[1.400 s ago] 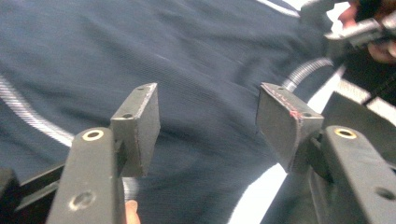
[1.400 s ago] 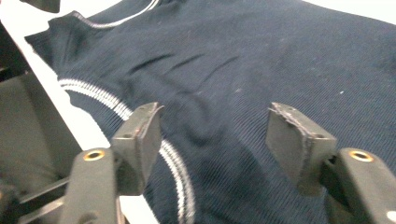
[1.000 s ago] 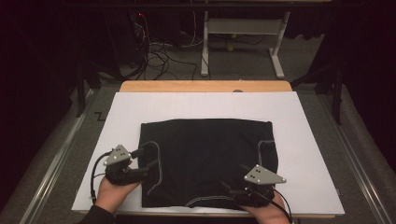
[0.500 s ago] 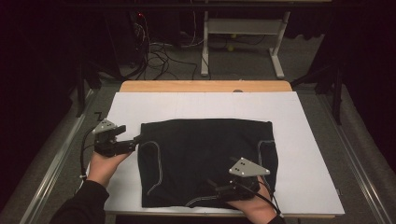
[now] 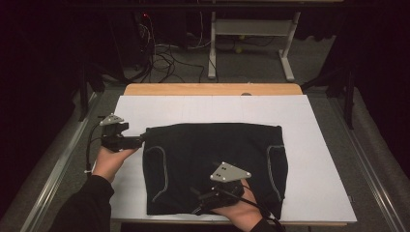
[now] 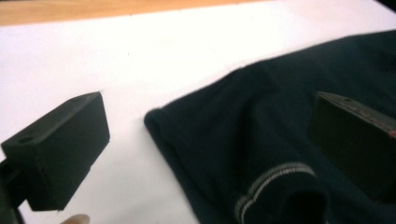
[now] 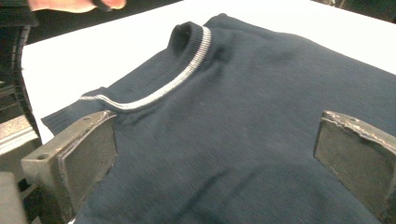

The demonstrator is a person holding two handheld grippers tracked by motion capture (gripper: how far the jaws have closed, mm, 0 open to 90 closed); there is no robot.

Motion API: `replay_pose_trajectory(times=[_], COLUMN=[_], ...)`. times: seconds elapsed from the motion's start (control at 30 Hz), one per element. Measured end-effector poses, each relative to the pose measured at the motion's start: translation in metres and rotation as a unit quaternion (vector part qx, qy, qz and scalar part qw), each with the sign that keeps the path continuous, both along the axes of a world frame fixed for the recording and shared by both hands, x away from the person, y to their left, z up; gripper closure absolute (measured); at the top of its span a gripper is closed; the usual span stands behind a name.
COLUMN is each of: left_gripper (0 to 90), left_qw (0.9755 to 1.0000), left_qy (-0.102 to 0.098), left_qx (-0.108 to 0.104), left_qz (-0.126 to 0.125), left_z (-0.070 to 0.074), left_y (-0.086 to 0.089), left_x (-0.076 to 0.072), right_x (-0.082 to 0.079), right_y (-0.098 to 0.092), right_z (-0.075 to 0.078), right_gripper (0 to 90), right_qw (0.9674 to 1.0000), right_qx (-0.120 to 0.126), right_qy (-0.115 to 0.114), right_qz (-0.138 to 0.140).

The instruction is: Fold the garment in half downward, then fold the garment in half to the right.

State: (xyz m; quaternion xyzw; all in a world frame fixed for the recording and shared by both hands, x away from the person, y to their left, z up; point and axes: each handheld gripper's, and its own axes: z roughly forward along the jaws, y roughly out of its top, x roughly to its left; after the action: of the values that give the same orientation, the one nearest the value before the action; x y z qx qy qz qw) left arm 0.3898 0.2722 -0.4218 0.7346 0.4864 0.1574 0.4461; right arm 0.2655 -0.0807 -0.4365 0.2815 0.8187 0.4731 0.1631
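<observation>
Folded dark garment (image 5: 212,166) lies flat on the white bench (image 5: 314,145). My left gripper (image 5: 141,141), jaws just opened wide and empty, sits at its left edge; right gripper (image 5: 200,209), wide too, probably hovers over the near hem. Risk: pinching one layer only, so the fold drags open.

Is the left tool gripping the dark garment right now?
No, the left tool stands open, its pads apart above the dark garment without pressing it.
</observation>
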Motion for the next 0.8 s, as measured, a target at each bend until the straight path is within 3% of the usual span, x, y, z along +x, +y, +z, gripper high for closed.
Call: replay_pose_trajectory(times=[0.37, 0.57, 0.8], left_gripper=[0.0, 0.0, 0.0], left_qw=[1.0000, 0.9999, 0.9996], left_qy=[-0.004, 0.002, 0.025], left_qx=[-0.006, -0.015, -0.004], left_qz=[-0.001, -0.006, -0.013], left_z=[0.008, 0.002, -0.013], left_y=[0.000, -0.001, -0.003], left_x=[0.021, 0.026, 0.038], right_x=[-0.002, -0.005, -0.007], right_y=[0.045, 0.066, 0.080], right_z=[-0.002, -0.007, -0.012], right_gripper=[0.0, 0.0, 0.0], right_qw=[0.9995, 0.9988, 0.9983], right_qx=[-0.003, -0.010, -0.013], right_qy=[0.001, 0.004, 0.012], right_qz=[0.031, 0.047, 0.055])
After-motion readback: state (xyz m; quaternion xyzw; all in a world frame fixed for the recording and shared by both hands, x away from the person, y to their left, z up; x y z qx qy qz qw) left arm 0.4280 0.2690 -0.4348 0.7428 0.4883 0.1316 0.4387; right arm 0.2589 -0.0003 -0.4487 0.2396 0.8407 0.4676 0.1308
